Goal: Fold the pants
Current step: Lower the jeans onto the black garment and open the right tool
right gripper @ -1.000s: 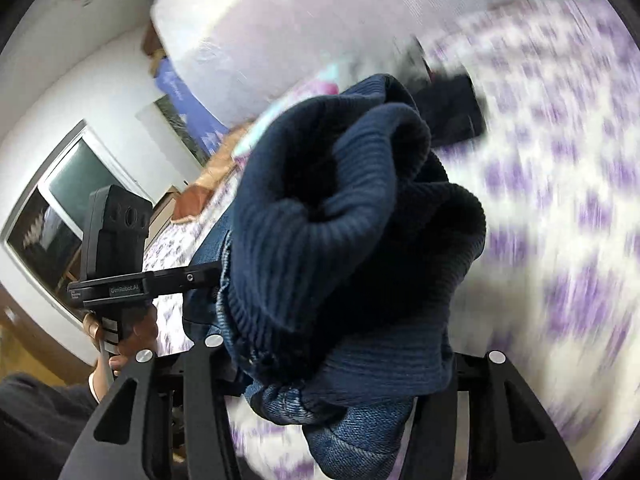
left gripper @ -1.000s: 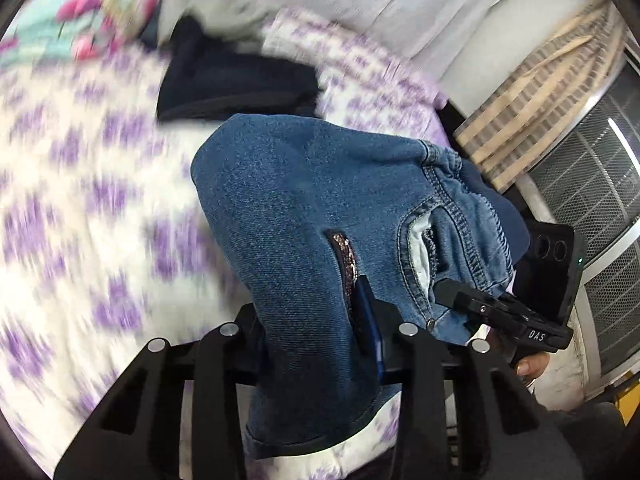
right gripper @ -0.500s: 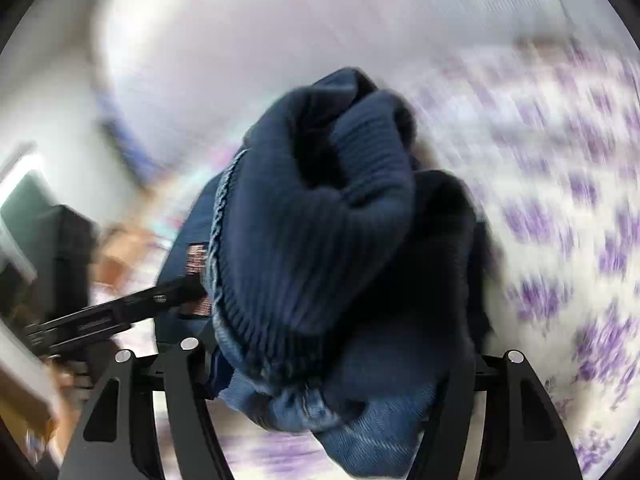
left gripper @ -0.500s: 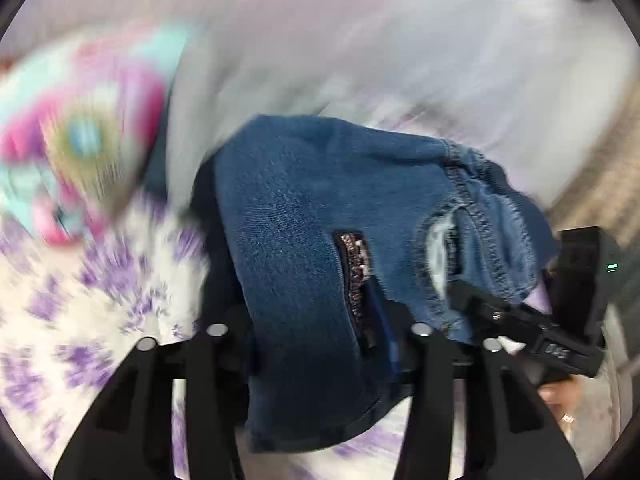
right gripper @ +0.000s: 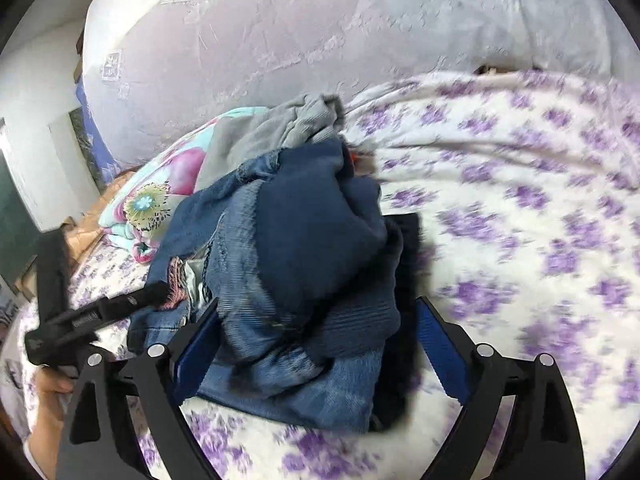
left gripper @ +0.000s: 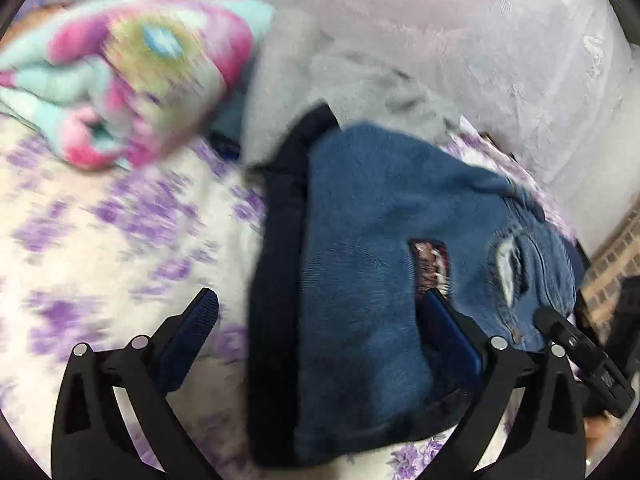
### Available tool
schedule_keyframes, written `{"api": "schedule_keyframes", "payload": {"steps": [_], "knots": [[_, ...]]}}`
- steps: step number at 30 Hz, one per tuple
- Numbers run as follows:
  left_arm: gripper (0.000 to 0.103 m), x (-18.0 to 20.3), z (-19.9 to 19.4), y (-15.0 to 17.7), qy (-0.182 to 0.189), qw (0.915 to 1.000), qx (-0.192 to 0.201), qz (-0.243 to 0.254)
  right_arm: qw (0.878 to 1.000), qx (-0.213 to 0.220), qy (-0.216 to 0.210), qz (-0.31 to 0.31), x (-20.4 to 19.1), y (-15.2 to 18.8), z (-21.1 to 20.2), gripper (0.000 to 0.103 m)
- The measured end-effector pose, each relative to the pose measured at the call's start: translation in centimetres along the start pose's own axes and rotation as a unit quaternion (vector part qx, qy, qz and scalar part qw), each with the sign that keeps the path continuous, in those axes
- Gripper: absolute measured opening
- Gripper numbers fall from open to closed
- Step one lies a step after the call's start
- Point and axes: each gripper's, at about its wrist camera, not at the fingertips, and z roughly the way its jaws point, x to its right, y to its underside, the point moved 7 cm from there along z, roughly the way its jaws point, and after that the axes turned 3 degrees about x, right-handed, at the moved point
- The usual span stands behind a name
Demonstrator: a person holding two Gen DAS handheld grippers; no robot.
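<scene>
My left tongs (left gripper: 316, 320) stood wide, having just been opening; the folded jeans (left gripper: 380, 240) lay between the pads on the bed (left gripper: 100, 240), the right pad against the denim by a torn patch, the left pad clear of the cloth. Only that view showed the patch and a pocket opening towards the right. My right tongs (right gripper: 316, 332) were also spread after just opening, with the jeans (right gripper: 304, 264) bunched between them; I could not tell whether the pads touched. That view alone showed the ribbed dark-blue lining turned outward, and my left hand (right gripper: 48, 396) on the other tool. Beyond both tongs lay a grey garment (left gripper: 320, 80), a bright flowered blanket (left gripper: 132, 68) farther left, and a pale quilted headboard (right gripper: 320, 40) behind.
</scene>
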Motion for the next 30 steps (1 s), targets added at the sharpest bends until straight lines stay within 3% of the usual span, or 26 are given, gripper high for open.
{"api": "schedule_keyframes", "payload": {"steps": [2,4,6,11,15,21,26,30], "knots": [[0.098,-0.3,-2.2,-0.4,-0.081,0.9963,0.024,0.016,0.999,0.012,0.045,-0.013,-0.9,-0.3,-2.2,0.093],[0.098,0.8,-4.9,-0.6,-0.105,0.9924,0.047,0.045,0.993,0.042,0.105,-0.036,-1.4,-0.5,-5.7,0.097],[0.098,1.9,-6.9,0.0,-0.116,0.9902,0.048,0.061,0.988,0.067,0.133,-0.048,-2.7,-0.6,-8.3,0.099],[0.098,5.0,-11.5,2.2,-0.105,0.9858,0.070,0.111,0.982,0.109,0.133,-0.074,-6.1,0.0,-11.9,0.099],[0.098,6.5,-12.9,3.9,-0.069,0.9867,0.072,0.128,0.978,0.138,0.140,-0.066,-6.7,2.1,-13.0,0.099],[0.098,7.4,-13.4,4.2,-0.099,0.9791,0.087,0.155,0.980,0.154,0.121,-0.037,-6.3,2.9,-13.3,0.099],[0.098,6.9,-12.1,5.1,-0.110,0.9789,0.063,0.161,0.982,0.147,0.111,-0.037,-6.1,3.5,-12.7,0.099],[0.098,6.9,-11.1,5.6,-0.133,0.9726,0.057,0.182,0.980,0.158,0.113,-0.037,-6.0,3.6,-12.7,0.099]]}}
